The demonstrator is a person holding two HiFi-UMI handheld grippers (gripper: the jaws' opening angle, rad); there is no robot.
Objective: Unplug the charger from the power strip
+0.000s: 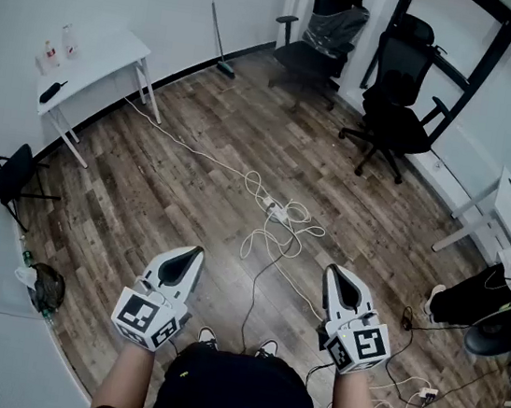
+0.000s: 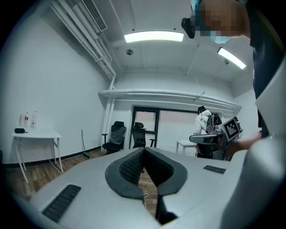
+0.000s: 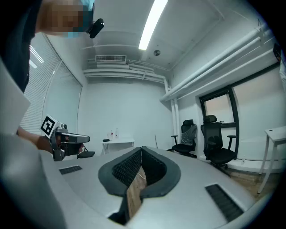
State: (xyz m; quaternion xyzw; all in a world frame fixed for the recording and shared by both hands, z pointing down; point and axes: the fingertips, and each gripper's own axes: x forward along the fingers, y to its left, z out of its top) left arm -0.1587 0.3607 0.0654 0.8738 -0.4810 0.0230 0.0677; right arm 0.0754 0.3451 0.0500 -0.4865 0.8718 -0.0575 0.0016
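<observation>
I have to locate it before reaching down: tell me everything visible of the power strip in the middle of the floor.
The power strip is a small white block lying flat on the wood-plank floor, ahead of the left gripper and right gripper, touched by neither. A white cable reaches it from near the white table; loose white cord loops lie around it. Sockets and plugs are too small to tell.

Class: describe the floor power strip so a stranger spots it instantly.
From the white table by the left wall, follow the long white cable across the wooden floor. It leads mid-room to the power strip, the one solid white block among looping cords.
</observation>
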